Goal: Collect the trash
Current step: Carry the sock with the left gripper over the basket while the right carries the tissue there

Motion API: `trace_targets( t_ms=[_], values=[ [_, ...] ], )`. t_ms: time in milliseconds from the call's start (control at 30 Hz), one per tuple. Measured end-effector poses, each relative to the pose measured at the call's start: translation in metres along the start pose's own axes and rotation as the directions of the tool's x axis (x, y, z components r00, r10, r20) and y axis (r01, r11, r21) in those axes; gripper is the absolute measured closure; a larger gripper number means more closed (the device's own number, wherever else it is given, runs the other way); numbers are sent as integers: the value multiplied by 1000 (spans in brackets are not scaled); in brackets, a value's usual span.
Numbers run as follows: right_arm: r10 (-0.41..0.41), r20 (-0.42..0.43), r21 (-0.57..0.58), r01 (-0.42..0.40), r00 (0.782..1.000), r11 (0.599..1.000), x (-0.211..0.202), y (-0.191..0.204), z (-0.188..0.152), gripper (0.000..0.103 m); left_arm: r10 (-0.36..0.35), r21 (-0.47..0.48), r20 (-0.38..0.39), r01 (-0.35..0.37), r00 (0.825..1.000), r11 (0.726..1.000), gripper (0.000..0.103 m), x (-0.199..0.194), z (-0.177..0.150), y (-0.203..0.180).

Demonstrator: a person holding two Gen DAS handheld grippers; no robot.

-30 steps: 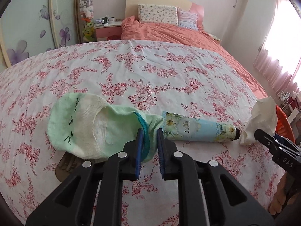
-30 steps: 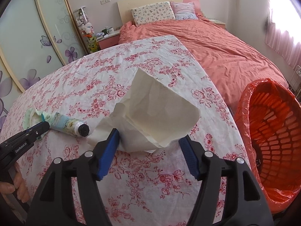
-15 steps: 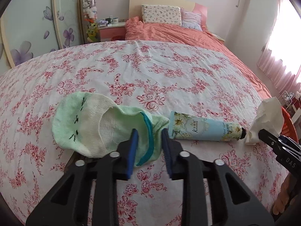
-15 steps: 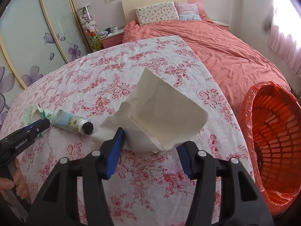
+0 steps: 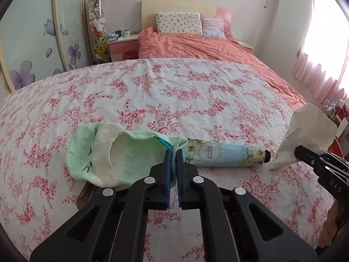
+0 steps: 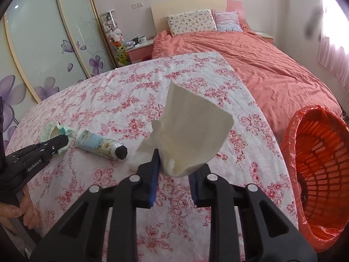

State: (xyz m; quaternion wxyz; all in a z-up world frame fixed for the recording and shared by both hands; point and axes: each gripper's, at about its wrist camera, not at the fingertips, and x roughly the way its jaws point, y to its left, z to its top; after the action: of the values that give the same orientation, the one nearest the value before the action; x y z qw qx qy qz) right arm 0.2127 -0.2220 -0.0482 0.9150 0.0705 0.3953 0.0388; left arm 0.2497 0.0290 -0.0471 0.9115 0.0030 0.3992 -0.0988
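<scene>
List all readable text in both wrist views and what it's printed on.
"GenRobot.AI": side of the left gripper, seen in the right wrist view.
"DAS": body of the right gripper, cut off by the frame edge.
Tube: brand begins with "K"; the rest, with the script beside it, is too small to read.

"GenRobot.AI" on left gripper (image 6: 54,145), "DAS" on right gripper (image 5: 305,155) (tube print unreadable)

Left gripper (image 5: 172,152) jaws have clamped the sock (image 5: 122,152); right jaws closing on tissue (image 6: 192,131)
</scene>
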Motion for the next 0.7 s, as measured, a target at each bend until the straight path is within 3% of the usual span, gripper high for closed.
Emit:
trace_targets(
  t_ms=[700],
  values=[
    [-23,97,42,19,995,999,-69,-11,22,83,-37,-11,158,39,987,999,98,-88,46,-8]
  ],
)
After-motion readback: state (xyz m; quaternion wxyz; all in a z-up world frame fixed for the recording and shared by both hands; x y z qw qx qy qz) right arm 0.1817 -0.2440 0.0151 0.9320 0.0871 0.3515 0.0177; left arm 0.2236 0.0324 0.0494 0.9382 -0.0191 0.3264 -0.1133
